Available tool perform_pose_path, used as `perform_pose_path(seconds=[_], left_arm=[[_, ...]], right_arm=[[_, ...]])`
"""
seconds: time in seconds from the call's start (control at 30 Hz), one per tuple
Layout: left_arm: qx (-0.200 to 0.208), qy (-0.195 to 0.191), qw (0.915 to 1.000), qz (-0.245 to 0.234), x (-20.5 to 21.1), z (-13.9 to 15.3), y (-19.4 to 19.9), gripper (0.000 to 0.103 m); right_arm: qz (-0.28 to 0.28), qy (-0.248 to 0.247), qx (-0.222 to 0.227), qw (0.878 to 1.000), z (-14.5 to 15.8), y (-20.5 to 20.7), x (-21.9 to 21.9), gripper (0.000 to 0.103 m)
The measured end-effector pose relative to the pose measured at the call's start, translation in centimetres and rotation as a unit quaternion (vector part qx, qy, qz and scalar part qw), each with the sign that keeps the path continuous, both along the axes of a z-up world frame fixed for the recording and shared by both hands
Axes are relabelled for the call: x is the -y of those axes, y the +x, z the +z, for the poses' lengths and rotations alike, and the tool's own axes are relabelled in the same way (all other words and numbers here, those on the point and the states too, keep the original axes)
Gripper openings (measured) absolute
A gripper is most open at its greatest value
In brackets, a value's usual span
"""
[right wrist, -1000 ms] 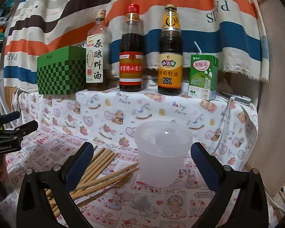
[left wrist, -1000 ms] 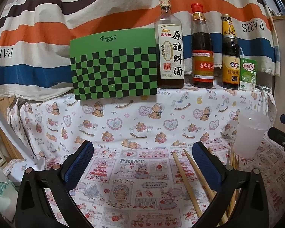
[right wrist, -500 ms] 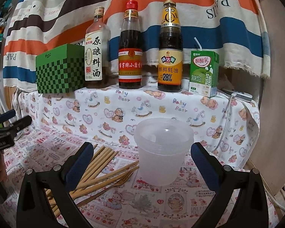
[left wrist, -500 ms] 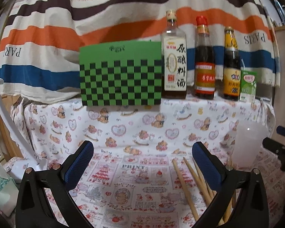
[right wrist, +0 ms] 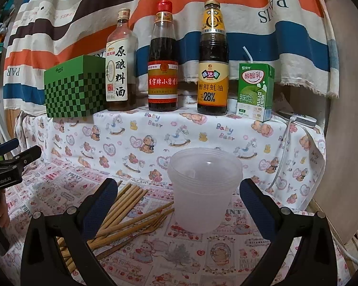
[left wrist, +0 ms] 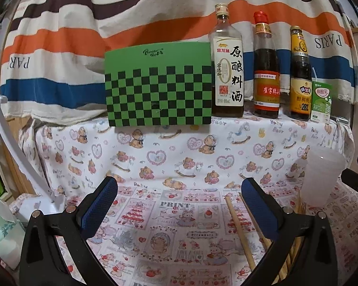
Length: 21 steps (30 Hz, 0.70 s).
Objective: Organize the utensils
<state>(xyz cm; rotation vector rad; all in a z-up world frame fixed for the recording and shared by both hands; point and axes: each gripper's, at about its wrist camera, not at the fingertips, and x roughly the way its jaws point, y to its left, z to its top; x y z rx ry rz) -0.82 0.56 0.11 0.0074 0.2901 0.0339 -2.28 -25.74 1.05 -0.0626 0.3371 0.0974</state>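
A translucent plastic cup (right wrist: 204, 190) stands upright on the printed cloth, straight ahead of my right gripper (right wrist: 176, 205), which is open and holds nothing. Left of the cup lies a loose pile of wooden chopsticks (right wrist: 121, 212) with a wooden fork (right wrist: 152, 226) among them. In the left wrist view the same cup (left wrist: 322, 178) is at the far right, and chopsticks (left wrist: 238, 226) lie by the right finger. My left gripper (left wrist: 179, 205) is open and empty above bare cloth. The left gripper (right wrist: 9, 164) also shows at the right wrist view's left edge.
A raised shelf behind carries a green checkered box (left wrist: 158, 85), three sauce bottles (right wrist: 163, 59) and a green milk carton (right wrist: 255, 90). A white cable (right wrist: 284, 147) hangs at the right. A striped cloth backs the scene. A white bar (left wrist: 14, 143) stands at left.
The left wrist view has shifted, so the box and bottles sit lower and further right in frame. The right wrist view has edged slightly closer to the cup. Both grippers stay open.
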Motion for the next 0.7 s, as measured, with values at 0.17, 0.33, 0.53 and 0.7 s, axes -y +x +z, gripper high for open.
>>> perform_pose_path(seconds=[0.17,0.33,0.53,0.7], left_arm=[[-0.014,-0.008,0.9998,0.014,-0.42,-0.2,0.51,0.103],[-0.004,-0.002,1.0,0.007,-0.14,-0.25,0.37,0.103],[-0.007,0.003,0.9998,0.016,0.06,-0.32,0.31,0.103],[-0.008,0.001,0.9998,0.017,0.04,-0.33,0.27,0.103]], right_arm=[[0.002,-0.002,0.002,1.0,0.03,0.0,-0.13,0.103],[0.003,-0.003,0.003,1.0,0.01,-0.1,-0.24,0.103],[0.006,0.001,0.005,1.0,0.01,-0.19,-0.15,0.103],[0.02,-0.005,0.01,1.0,0.06,-0.48,-0.52,0.103]])
